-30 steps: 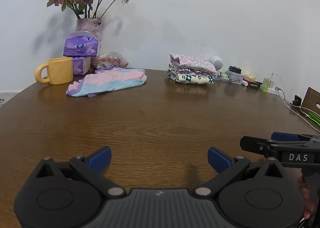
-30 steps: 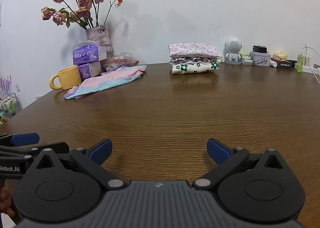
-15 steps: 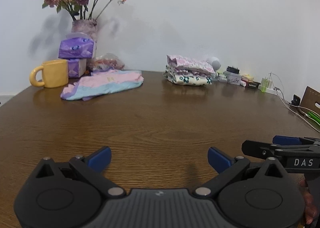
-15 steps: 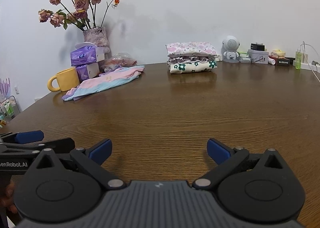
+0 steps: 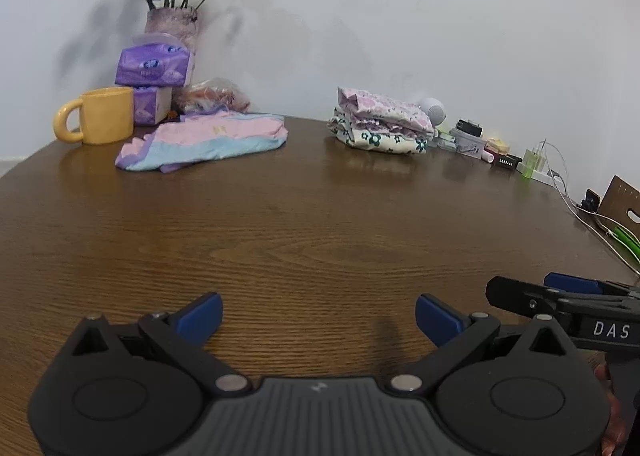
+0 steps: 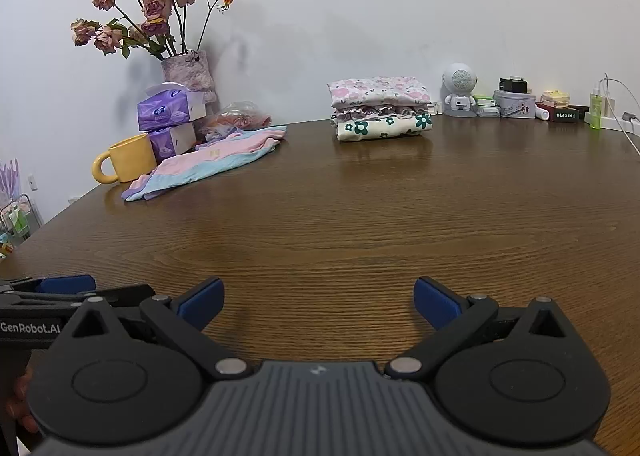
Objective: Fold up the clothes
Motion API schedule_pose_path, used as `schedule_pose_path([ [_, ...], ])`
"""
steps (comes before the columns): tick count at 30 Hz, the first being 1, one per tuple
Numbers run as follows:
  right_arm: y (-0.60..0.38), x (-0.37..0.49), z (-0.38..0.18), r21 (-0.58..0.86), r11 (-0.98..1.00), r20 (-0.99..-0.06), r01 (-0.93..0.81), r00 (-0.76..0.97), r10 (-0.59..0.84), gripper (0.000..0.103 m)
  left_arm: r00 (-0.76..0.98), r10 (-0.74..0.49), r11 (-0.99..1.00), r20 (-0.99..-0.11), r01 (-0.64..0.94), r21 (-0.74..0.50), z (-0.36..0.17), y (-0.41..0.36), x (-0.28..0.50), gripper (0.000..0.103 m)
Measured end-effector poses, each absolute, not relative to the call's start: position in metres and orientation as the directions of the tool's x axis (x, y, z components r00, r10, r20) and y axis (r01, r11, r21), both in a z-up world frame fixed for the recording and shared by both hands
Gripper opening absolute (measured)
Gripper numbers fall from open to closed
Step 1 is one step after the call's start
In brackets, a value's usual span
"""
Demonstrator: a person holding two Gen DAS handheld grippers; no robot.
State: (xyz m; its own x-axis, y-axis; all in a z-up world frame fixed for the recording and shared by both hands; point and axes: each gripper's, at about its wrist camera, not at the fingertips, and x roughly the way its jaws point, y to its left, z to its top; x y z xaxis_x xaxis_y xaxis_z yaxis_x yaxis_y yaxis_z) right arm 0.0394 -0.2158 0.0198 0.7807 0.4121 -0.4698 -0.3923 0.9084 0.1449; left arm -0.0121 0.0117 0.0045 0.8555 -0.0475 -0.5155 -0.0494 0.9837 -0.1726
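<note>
Both the left gripper and the right gripper are being held wide apart, with nothing between the fingers. The pink-and-blue garment is lying unfolded far across the wooden table, just beside the yellow mug (likely to be knocked on a careless reach). A folded stack is resting by the white wall.

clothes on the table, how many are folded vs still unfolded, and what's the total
Folded, in the stack: 3 (pink floral top piece, ruffled middle piece, white green-flower bottom piece)
Unfolded: 1 (pink and blue garment, lying loose beside the yellow mug)
Total: 4
</note>
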Motion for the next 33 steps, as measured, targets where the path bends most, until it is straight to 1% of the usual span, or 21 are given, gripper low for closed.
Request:
schedule_pose_path([
  [33,-0.2156,0.0409,0.0202,0.150,0.908,-0.480,-0.392,0.774,0.414,0.103,0.853,-0.061,0.985,-0.518,-0.031,-0.167,0.0033,0.0108,-0.0110,0.103],
])
